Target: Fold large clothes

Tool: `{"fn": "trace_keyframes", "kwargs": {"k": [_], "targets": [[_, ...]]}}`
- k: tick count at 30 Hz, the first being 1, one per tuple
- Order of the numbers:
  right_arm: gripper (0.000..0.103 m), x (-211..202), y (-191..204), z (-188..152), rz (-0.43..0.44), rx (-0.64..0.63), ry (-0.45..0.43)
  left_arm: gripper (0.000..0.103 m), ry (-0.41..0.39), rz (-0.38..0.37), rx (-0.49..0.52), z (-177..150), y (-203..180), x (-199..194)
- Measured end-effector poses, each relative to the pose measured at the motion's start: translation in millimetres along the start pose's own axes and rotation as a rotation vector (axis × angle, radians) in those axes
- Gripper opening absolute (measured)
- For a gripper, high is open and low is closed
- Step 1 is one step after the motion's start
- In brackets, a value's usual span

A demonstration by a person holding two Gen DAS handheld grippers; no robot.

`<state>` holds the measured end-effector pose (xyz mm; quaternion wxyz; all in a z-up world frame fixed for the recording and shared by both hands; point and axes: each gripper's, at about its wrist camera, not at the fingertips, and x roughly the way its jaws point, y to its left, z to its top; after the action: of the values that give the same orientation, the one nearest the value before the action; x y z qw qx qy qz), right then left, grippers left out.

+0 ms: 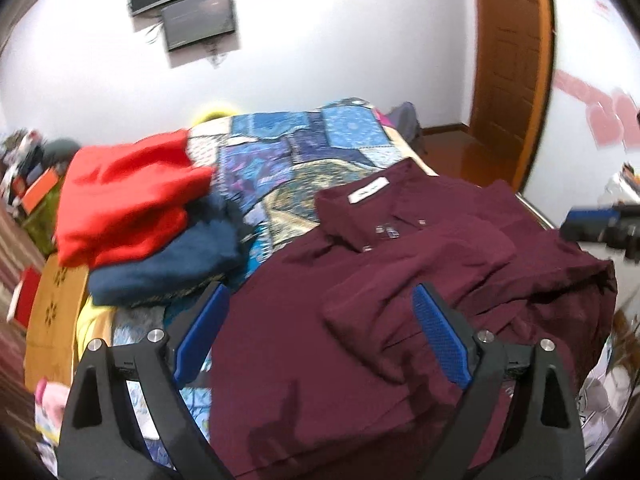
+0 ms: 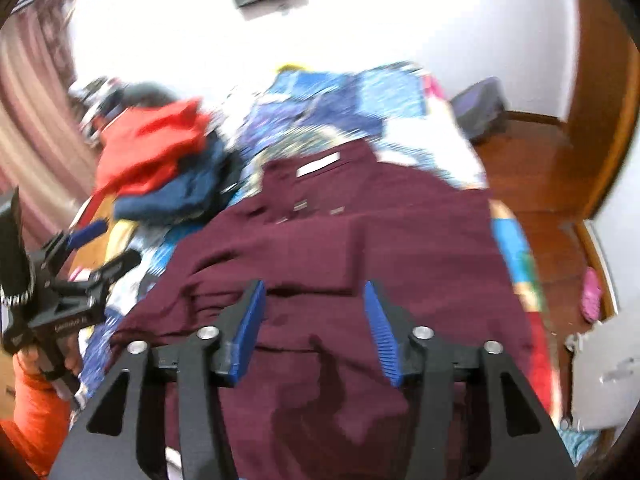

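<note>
A maroon collared shirt [image 1: 400, 280] with a white neck label lies on the bed, its sides folded inward. It also shows in the right wrist view [image 2: 340, 240]. My left gripper [image 1: 320, 300] is open and empty, hovering over the shirt's lower left part. My right gripper [image 2: 314, 292] is open and empty above the shirt's lower middle. The left gripper also shows at the left edge of the right wrist view [image 2: 96, 244], and the right gripper at the right edge of the left wrist view [image 1: 600, 224].
A folded red garment [image 1: 128, 196] lies on a navy one [image 1: 168, 272] at the left of the patchwork bedspread [image 1: 304, 144]. A wooden door [image 1: 512, 60] and floor are at the right. Clutter lies left of the bed.
</note>
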<state>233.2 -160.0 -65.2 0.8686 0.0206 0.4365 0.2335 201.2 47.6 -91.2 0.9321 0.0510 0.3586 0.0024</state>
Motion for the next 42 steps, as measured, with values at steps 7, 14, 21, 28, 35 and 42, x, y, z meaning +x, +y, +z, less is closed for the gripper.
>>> {"fn": "trace_keyframes", "kwargs": {"k": [7,14,21,28,35,42], "targets": [[0.053,-22.6,-58.3,-7.0,-0.136,0.113,-0.065,0.093,0.048,-0.069,0.136,11.8,-61.2,30.9],[0.053,2.4,-97.6,-25.7,-0.153,0.238,0.018,0.093,0.075,-0.059,0.252,6.0,-108.6,66.5],[0.053,26.8,-109.1,-49.1,-0.170,0.267,0.103,0.092,0.105,-0.057,0.248,-0.2,-116.6,91.8],[0.065,26.4,-104.1,-54.1,-0.208,0.202,0.097,0.039,0.132,0.010,0.165,14.7,-94.3,113.4],[0.065,24.6,-102.6,-49.2,-0.215,0.179,0.104,0.011,0.107,-0.045,0.007,27.4,-44.8,94.7],[0.065,9.6,-96.5,-25.3,-0.200,0.169,0.029,0.007,0.002,-0.010,-0.139,33.4,28.5,36.1]]}}
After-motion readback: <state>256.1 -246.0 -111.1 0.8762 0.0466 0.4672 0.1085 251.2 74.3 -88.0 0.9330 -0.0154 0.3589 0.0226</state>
